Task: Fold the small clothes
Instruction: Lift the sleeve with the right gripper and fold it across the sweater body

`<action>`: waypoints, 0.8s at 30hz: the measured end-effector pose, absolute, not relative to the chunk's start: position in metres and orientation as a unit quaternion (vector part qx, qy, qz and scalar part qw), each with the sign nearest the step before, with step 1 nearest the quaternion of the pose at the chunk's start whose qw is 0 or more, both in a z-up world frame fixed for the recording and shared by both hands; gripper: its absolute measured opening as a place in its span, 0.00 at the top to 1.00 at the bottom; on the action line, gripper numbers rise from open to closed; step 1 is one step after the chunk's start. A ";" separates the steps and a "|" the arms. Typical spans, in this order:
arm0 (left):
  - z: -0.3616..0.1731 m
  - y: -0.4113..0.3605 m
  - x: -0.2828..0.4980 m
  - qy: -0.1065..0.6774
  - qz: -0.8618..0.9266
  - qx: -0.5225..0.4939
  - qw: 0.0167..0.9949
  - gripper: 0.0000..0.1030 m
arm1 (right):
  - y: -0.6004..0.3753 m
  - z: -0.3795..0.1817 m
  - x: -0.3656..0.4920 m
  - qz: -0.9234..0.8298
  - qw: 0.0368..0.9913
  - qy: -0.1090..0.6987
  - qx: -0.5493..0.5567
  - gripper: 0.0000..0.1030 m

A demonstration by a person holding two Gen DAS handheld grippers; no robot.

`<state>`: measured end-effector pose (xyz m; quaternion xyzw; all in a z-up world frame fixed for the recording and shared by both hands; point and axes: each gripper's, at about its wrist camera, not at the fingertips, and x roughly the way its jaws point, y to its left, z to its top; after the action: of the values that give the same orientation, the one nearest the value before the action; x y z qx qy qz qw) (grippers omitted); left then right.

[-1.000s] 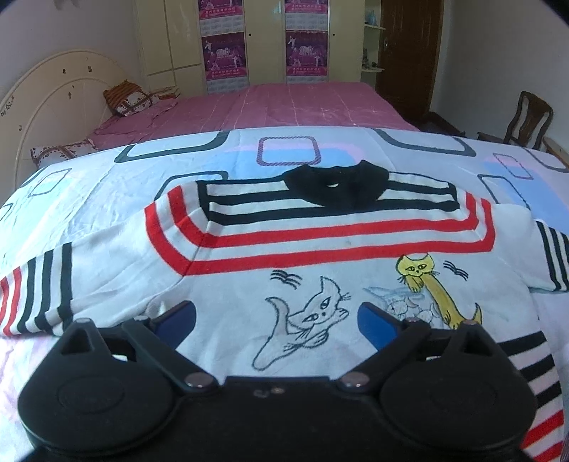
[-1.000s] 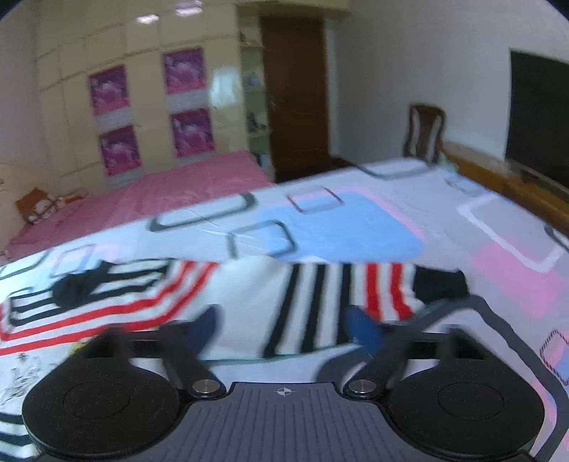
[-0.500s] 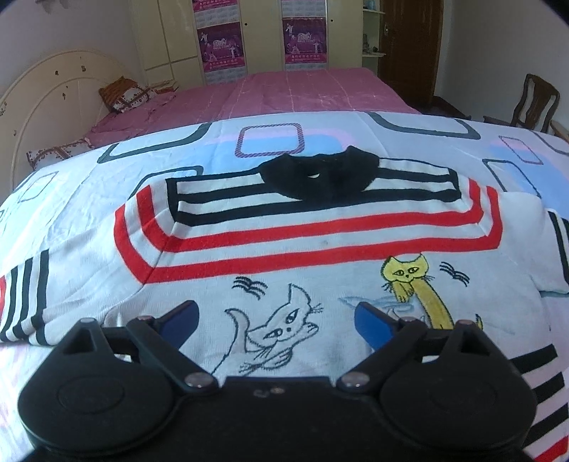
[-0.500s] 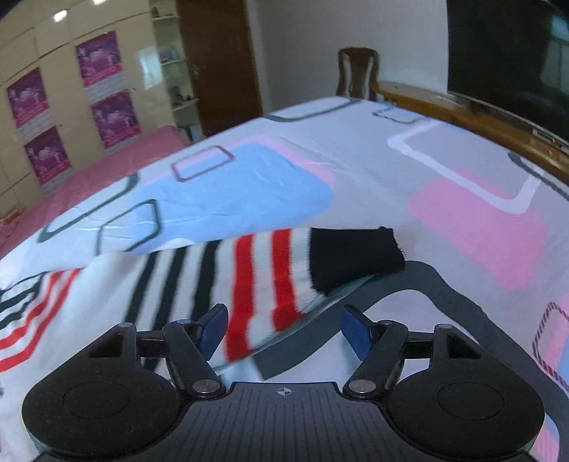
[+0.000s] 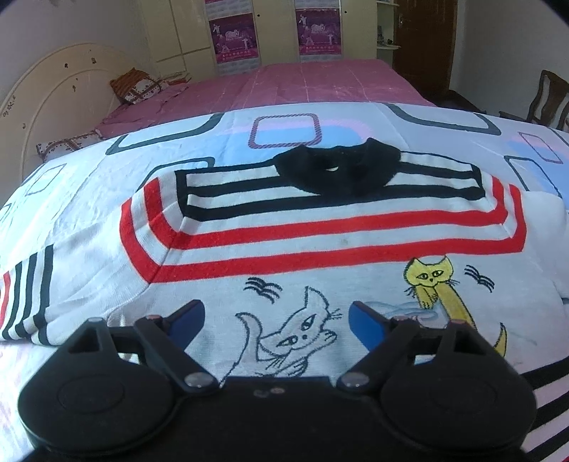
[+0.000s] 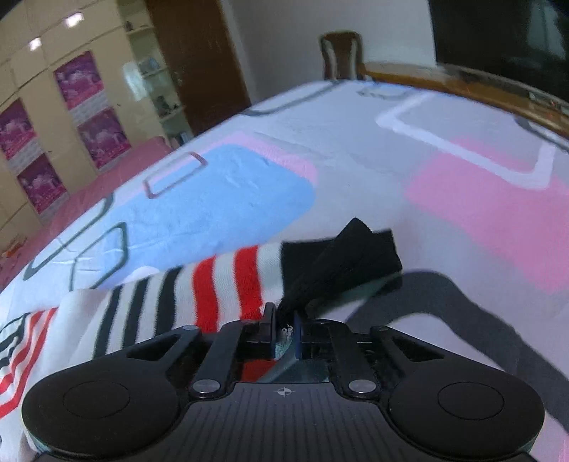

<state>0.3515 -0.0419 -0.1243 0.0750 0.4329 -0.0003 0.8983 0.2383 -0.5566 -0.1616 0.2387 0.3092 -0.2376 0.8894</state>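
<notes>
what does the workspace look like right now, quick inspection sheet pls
surface: bed sheet with blue, pink and grey squares, lightly creased
job's things: small sweater lying flat, front up, black collar at the far end; its striped sleeve pinched at the black cuff
clutter: nothing seen
grippers: left gripper open above the cat print; right gripper shut on the cuff
cables: nothing seen
surroundings: pink bed, headboard, wardrobe with purple posters, chair, dark door
</notes>
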 end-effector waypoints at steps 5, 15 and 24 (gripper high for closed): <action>-0.116 -0.039 0.347 0.425 0.001 0.075 0.902 0.16 | -0.514 -0.112 0.240 -0.181 0.931 0.258 0.184 0.92; -0.099 0.006 0.336 0.408 0.023 0.048 0.911 0.16 | -0.311 -0.060 0.276 0.073 0.963 0.238 0.103 0.93; -0.095 0.056 0.328 0.395 0.021 0.021 0.918 0.15 | -0.161 -0.126 0.285 0.193 0.914 0.350 0.075 0.92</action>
<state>0.3276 0.0555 -0.0954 0.0206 0.3953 0.0211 0.9181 0.2848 -0.1612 -0.1256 0.0754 0.3500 0.1932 0.9135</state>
